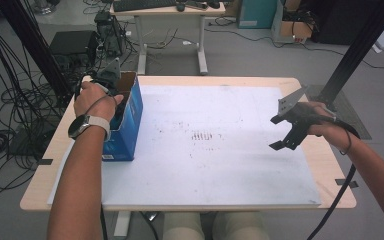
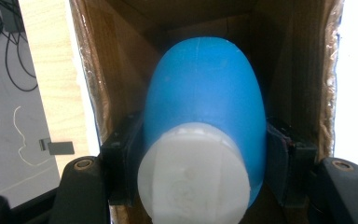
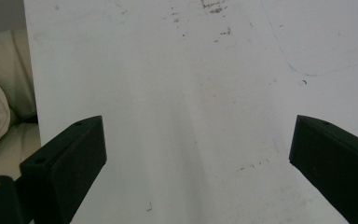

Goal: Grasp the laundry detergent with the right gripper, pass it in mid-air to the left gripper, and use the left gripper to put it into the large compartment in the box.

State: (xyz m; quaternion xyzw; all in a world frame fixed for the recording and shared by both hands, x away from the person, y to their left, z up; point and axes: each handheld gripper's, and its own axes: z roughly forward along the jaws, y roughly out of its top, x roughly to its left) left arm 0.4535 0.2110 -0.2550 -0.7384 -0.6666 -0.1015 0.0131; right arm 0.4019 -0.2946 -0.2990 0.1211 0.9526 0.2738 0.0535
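The left tongs (image 2: 200,182) were down inside the blue cardboard box (image 1: 130,117), which stood at the left edge of the surface (image 1: 215,145). Seen from the left gripper view, their two black pads pressed on either side of a blue bottle with a white cap (image 2: 205,107), the cap end pointing back toward the camera and the blue body reaching deeper into the box, between its brown inner walls. So the bottle was held, but it was inside the box, not yet out of it.

The right tongs (image 1: 281,132) hung well to the right of the box, above the white sheet, with their jaws spread wide and nothing between them; the right gripper view showed bare, scuffed sheet under them.

Judged from this, the work looked to be at its first stage: the grasp on the bottle was made. What remained, as far as can be told, was to draw it clear of the box walls and set it down on the open sheet beside the box, where no other item lay. The right tongs appeared to be waiting.
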